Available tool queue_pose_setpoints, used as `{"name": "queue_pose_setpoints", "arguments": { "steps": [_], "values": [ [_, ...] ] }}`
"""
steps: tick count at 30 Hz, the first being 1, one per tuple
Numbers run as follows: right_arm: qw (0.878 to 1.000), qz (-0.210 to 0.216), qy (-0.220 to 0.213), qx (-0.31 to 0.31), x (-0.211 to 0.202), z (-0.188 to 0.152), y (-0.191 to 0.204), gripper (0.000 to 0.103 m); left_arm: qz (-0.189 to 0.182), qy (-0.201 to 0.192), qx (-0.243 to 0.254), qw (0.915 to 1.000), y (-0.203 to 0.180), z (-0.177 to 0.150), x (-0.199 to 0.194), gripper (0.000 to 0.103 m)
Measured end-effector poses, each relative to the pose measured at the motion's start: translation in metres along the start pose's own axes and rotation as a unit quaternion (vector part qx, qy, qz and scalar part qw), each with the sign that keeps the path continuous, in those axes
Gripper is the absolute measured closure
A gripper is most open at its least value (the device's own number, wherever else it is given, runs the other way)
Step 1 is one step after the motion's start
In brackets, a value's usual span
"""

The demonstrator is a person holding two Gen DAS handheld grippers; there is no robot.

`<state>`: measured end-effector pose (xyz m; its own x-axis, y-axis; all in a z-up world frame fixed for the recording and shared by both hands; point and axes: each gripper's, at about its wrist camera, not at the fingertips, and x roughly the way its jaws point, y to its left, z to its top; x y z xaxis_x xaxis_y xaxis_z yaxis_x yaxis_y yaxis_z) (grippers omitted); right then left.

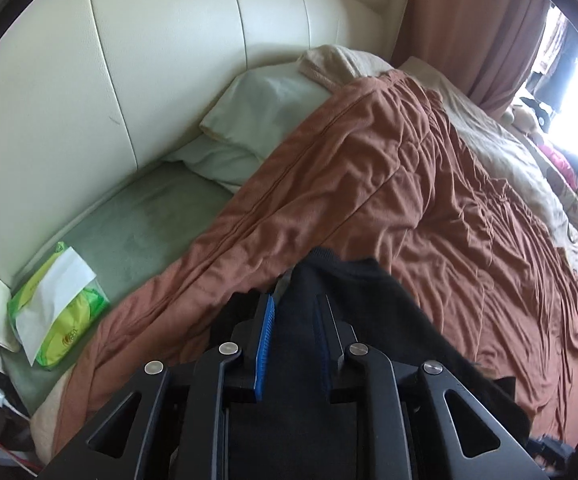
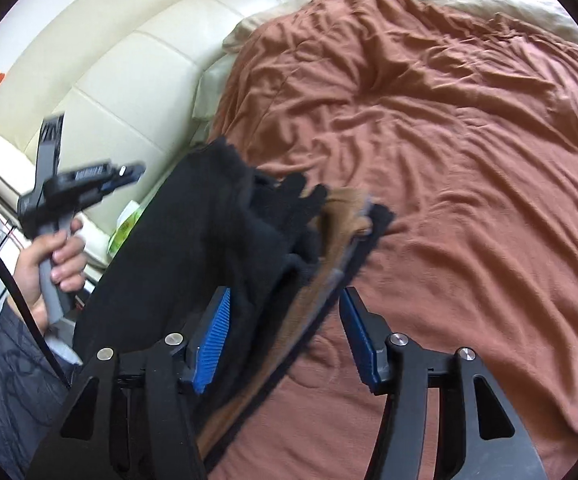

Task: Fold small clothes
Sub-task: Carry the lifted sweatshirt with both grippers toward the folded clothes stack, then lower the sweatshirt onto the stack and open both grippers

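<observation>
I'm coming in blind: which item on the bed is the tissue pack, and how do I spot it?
Start at the cream padded headboard and drop to the pale green sheet at its foot, left of the rust-brown duvet. The tissue pack lies there, the only glossy yellow-green thing, with a white sheet sticking out.

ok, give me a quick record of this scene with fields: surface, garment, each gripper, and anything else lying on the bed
surface: rumpled rust-brown quilt on a bed with a cream padded headboard
garment: black fleece garment with a tan lining, bunched, partly over the quilt
left gripper: jaws narrow, blue pads against the black cloth between them
right gripper: jaws apart, cloth lies by the left pad, right pad clear
other: green-and-yellow tissue pack on the pale green sheet; pale green pillow
</observation>
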<state>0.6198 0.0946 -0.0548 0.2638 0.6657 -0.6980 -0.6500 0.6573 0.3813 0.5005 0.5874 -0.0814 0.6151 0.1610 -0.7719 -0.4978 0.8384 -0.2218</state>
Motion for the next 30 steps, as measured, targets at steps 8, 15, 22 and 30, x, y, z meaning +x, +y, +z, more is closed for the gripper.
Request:
{"name": "queue_pose_setpoints", "arguments": {
  "steps": [8, 15, 22, 30],
  "values": [
    [0.997, 0.029, -0.039, -0.054, -0.036, -0.009, 0.03, 0.05, 0.004, 0.009, 0.023, 0.9997, 0.002, -0.037, -0.031, 0.082],
    [0.991, 0.057, -0.042, -0.116, -0.044, -0.013, 0.058, 0.055, 0.011, 0.012, 0.027, 0.9995, 0.002, -0.075, -0.067, 0.081],
    [0.982, 0.01, -0.015, -0.19, -0.002, 0.004, 0.053, 0.055, 0.017, 0.018, 0.013, 0.9996, 0.013, -0.117, -0.087, 0.081],
    [0.983, -0.022, 0.005, -0.184, 0.01, -0.007, 0.034, 0.067, 0.05, 0.047, -0.005, 0.9976, 0.039, -0.145, -0.075, 0.082]
  ]
}}
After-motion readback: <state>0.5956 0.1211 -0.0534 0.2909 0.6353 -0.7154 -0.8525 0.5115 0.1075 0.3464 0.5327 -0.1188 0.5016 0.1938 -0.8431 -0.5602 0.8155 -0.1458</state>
